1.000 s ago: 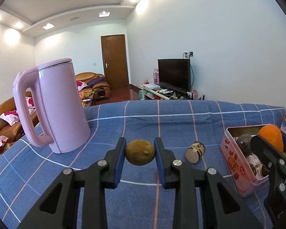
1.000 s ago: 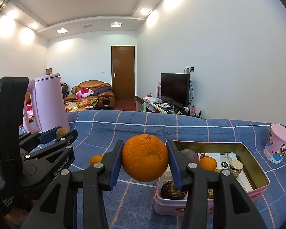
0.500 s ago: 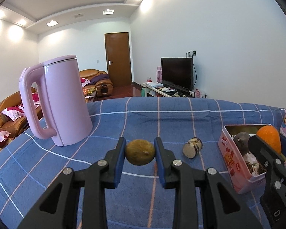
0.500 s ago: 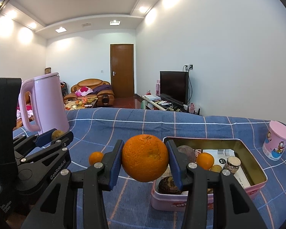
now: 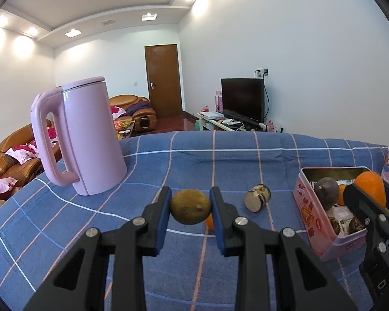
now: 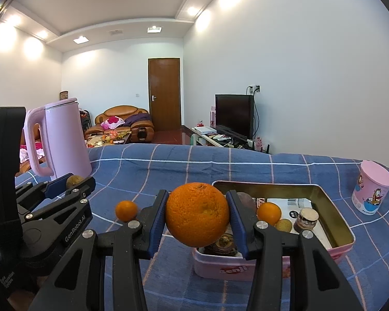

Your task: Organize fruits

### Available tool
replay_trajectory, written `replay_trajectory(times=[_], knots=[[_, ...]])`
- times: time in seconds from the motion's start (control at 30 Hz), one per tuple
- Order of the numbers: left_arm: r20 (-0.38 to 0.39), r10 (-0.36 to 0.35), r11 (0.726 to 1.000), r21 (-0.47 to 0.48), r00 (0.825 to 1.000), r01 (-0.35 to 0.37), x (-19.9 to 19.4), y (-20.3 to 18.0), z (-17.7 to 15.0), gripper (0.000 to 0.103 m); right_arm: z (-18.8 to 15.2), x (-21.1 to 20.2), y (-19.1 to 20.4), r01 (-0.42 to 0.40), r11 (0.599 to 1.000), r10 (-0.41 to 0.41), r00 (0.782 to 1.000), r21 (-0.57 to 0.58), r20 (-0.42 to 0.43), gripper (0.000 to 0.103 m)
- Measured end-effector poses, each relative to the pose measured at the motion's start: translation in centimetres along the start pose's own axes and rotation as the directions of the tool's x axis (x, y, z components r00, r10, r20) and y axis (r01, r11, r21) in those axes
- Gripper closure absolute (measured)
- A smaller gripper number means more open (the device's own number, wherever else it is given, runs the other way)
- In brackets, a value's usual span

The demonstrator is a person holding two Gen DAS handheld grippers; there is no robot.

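Over blue cloth [image 5: 90,233], both grippers (left [image 5: 190,207], right [image 6: 197,215]) hold fruit aloft.

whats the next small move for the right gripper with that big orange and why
Probably ease the right gripper a little forward and down, then open it over the pink tin. The large orange is clamped between its fingers at the tin's near edge, not yet over the opening, and there looks to be room beside the fruit already inside. The left gripper holds a brownish fruit farther away.
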State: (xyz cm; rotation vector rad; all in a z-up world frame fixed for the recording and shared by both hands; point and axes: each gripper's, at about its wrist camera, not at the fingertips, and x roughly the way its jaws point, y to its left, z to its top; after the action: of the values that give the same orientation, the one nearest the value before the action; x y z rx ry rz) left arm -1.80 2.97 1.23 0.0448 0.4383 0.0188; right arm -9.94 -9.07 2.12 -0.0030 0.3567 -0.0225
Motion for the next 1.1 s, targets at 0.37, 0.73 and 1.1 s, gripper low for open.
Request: replay_trajectory(times=[0.37,0.73,1.1], knots=[[-0.008,-0.026,1.000,0.012,1.000,0.026,-0.5,-1.7,-0.1,0.071,-0.3,-0.6,-1.5,0.012,1.000,-0.012,1.000,-0.005,-0.001,0.055],[-0.024,-0.060,0.998,0.015,0.998,0.061,-0.8,-3.3,-0.3,0.071,-0.6,-1.3,-4.7,0.061,0.998,-0.061,0.998,0.008,-0.001,0.055],[-0.030,-0.103,0.994,0.038,0.994,0.104,-0.9,-5.9,-0.3,0.071,-0.5,-1.6,-7.7,0.120,0.993,-0.120,0.993,0.018,-0.002,0.056]])
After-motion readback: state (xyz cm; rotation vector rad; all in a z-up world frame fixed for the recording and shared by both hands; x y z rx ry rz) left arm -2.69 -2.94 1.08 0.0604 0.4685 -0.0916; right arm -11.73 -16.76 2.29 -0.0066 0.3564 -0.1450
